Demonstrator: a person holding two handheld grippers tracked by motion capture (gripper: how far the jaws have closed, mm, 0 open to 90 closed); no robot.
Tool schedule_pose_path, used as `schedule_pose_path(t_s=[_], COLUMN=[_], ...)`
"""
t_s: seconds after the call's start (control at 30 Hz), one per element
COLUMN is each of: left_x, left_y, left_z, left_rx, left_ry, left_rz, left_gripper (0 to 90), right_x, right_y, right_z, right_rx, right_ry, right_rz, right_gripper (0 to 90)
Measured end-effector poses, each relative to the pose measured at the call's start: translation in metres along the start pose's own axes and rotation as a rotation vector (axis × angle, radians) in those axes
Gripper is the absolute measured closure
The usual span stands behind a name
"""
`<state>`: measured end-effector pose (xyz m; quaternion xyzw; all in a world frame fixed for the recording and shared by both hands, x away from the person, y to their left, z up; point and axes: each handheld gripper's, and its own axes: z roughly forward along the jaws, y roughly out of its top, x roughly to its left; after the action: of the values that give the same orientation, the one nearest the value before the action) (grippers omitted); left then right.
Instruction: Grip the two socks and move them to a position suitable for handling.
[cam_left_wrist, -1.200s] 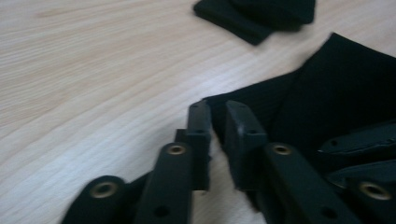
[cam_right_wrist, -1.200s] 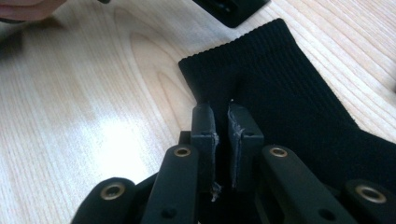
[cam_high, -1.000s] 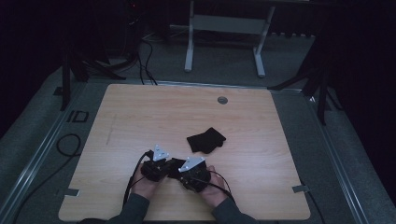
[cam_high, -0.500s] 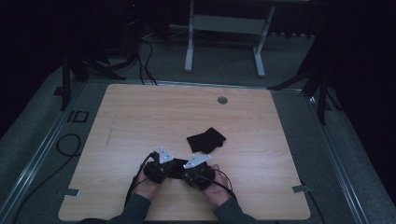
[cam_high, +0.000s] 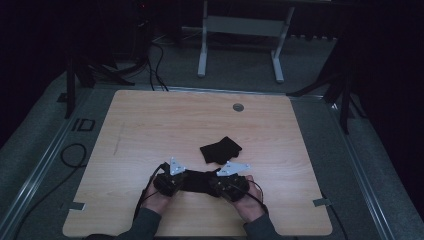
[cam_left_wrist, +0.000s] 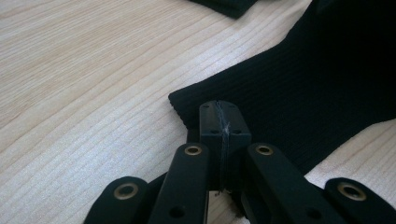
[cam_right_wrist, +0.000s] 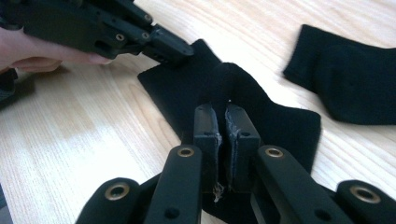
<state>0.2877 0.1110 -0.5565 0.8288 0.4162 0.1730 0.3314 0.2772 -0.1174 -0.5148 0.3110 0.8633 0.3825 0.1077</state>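
Observation:
A black sock (cam_high: 198, 181) lies near the table's front edge, stretched between my two grippers. My left gripper (cam_high: 184, 179) is shut on one corner of it; in the left gripper view the jaws (cam_left_wrist: 219, 116) pinch the ribbed edge of the sock (cam_left_wrist: 303, 84). From the opposite side, my right gripper (cam_high: 212, 181) is shut on a raised fold of the same sock (cam_right_wrist: 224, 84), with the right gripper's jaw tips (cam_right_wrist: 226, 116) almost together. The left gripper (cam_right_wrist: 170, 49) also appears in the right gripper view, clamped on the sock's far corner.
A second black sock (cam_high: 220, 150), folded, lies just beyond the held one, also seen as the folded sock (cam_right_wrist: 350, 88) in the right gripper view. The wooden table (cam_high: 150, 125) has a round cable hole (cam_high: 238, 107) near its far edge. Table legs and cables stand on the floor behind.
My right gripper has moved right and a little up, away from the left gripper, drawing the sock out between them. The left gripper has stayed in place.

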Motion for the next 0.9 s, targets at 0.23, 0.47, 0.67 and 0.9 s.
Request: schedule_pose_path(t_s=[0.23,0.47,0.67,0.9], left_x=[0.000,0.001,0.000,0.003], left_y=[0.000,0.000,-0.001,-0.001], left_z=[0.000,0.000,0.000,0.000], left_rx=[-0.004,-0.006,-0.007,-0.012], left_ry=[-0.001,-0.006,-0.004,-0.022], left_rz=[-0.004,-0.007,-0.006,-0.029], left_gripper=[90.0,90.0,90.0,90.0], right_x=[-0.010,-0.021,-0.027,-0.029], right_y=[0.000,0.000,-0.003,-0.004], right_z=[-0.015,-0.032,-0.038,-0.038], right_rx=[-0.040,-0.085,-0.091,-0.086], right_ry=[-0.015,-0.019,-0.039,-0.042], right_rz=[0.030,0.067,0.084,0.085], right_gripper=[84.6,84.6,84.6,84.6])
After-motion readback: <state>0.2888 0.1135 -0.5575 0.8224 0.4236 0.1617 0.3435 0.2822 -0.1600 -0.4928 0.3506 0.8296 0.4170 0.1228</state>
